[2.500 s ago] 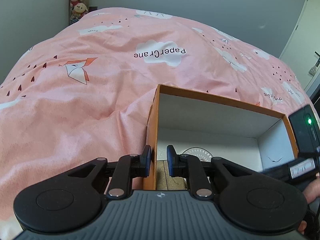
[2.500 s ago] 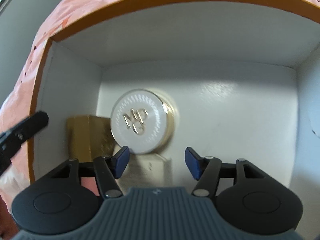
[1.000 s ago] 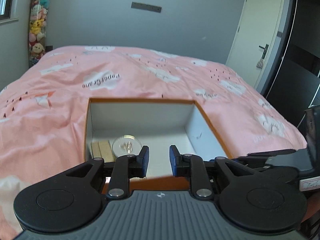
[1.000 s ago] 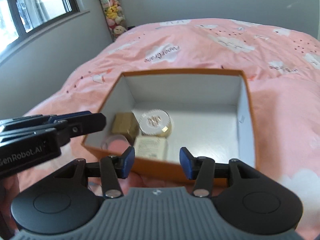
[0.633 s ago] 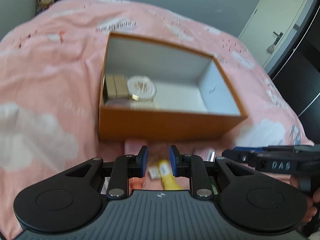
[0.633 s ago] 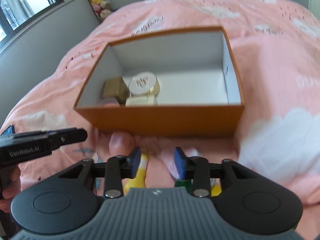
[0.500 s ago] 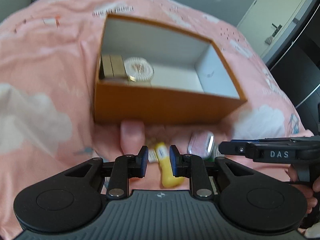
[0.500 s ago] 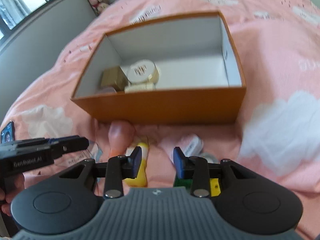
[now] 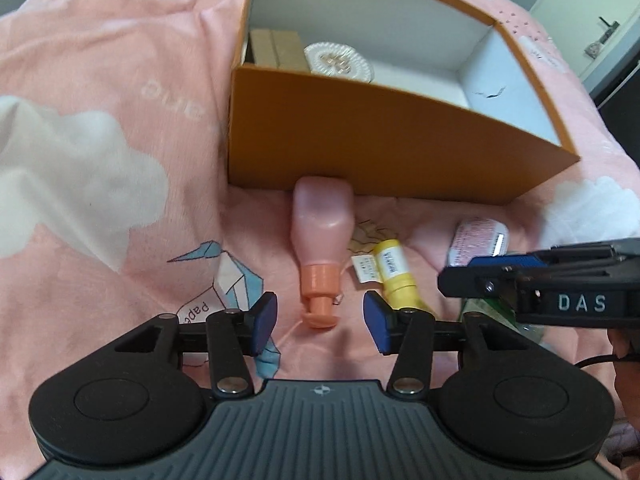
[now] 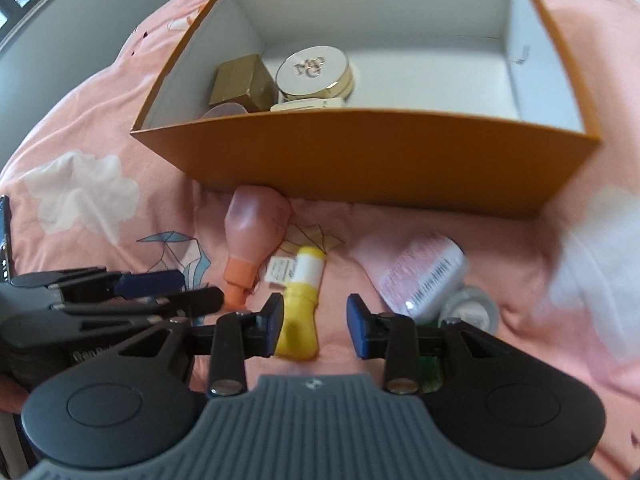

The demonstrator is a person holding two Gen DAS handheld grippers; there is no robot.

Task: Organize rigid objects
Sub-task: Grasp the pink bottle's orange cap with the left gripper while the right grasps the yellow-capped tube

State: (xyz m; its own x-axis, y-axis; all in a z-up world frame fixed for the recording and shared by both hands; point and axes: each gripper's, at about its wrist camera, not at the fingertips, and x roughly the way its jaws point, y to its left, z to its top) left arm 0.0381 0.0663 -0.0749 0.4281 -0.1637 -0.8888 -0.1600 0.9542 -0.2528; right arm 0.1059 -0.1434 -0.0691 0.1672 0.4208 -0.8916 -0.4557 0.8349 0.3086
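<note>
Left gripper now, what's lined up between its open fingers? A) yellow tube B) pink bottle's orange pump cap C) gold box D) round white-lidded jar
B: in the left wrist view, the pink bottle's orange pump cap sits in the gap of the open left gripper, untouched; the yellow tube lies right of it.

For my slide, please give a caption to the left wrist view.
Open left tool hovers over pink bottle before orange box.

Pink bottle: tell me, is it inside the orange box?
No, the pink bottle lies on the bedspread outside the orange box.
</note>
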